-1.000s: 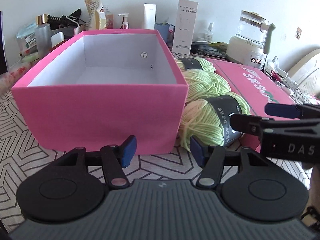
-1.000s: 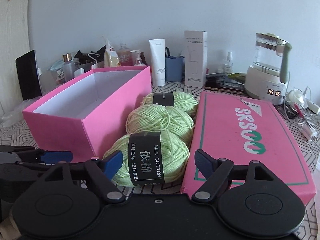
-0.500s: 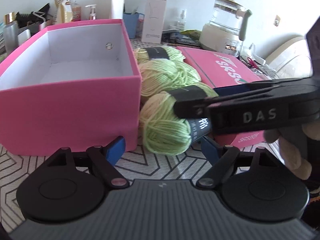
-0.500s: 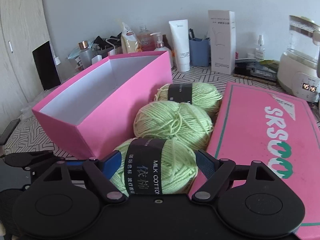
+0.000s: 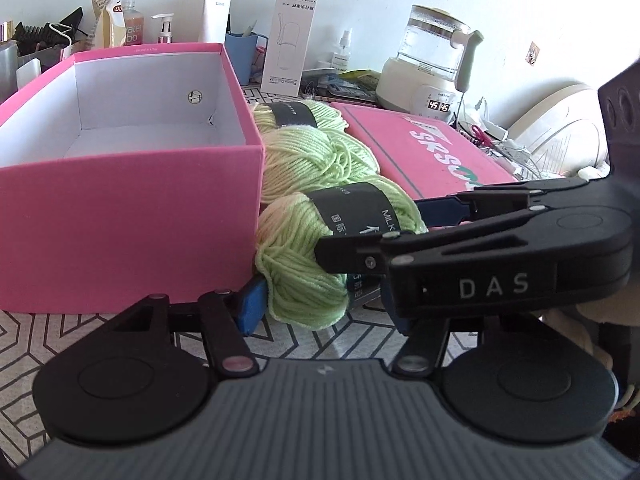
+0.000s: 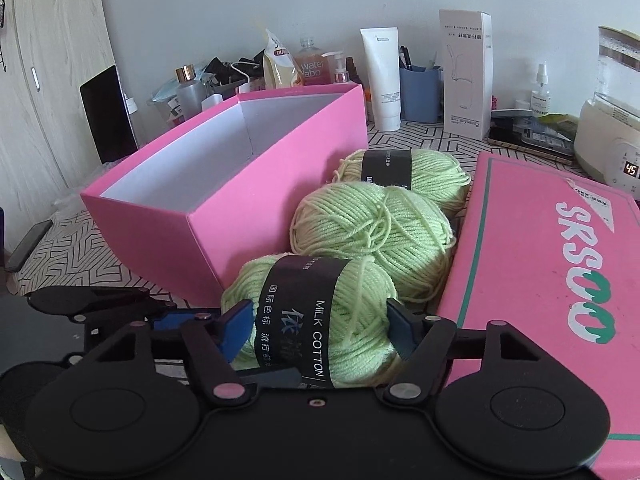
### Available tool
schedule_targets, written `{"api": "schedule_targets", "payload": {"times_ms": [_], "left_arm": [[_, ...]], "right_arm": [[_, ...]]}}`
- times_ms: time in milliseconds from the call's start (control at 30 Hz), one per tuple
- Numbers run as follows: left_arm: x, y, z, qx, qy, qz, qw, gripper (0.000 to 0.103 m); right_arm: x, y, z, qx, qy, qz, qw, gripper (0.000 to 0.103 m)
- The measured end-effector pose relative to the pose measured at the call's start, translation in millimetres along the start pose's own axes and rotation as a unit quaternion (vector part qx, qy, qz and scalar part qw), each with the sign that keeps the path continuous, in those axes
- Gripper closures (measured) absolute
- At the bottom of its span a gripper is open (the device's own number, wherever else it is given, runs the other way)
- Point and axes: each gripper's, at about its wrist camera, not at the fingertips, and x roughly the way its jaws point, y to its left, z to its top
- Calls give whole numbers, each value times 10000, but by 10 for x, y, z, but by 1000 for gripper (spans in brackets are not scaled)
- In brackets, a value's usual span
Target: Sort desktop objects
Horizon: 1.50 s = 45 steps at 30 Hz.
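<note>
Three light-green yarn balls lie in a row between an open pink box [image 6: 224,216] and its pink lid [image 6: 540,264]. My right gripper [image 6: 320,324] is open, its blue pads on either side of the nearest yarn ball [image 6: 316,312], which has a black label. My left gripper [image 5: 320,300] is open just in front of the same ball [image 5: 312,264], beside the box's front corner [image 5: 132,224]. The right gripper's arm [image 5: 472,256] crosses the left wrist view. The middle ball [image 6: 372,232] and the far ball [image 6: 404,172] lie behind. The box is empty.
Bottles, a white tube [image 6: 382,80], a blue cup [image 6: 418,92], a tall white carton [image 6: 466,76] and a kettle [image 5: 436,60] stand along the back wall. A black tablet [image 6: 108,116] leans at the left. The tablecloth has a black-and-white pattern.
My right gripper has moved forward until its pads flank the nearest yarn ball. My left gripper has shifted right, from the box front towards that ball.
</note>
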Motion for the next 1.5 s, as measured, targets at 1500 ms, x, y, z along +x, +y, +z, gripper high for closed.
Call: {"api": "schedule_targets", "payload": {"times_ms": [1500], "left_arm": [[-1045,520,-899,1531,525,-126,9867,39]], "right_arm": [[-540,441,-1639,908,989,1058,9853,20]]}}
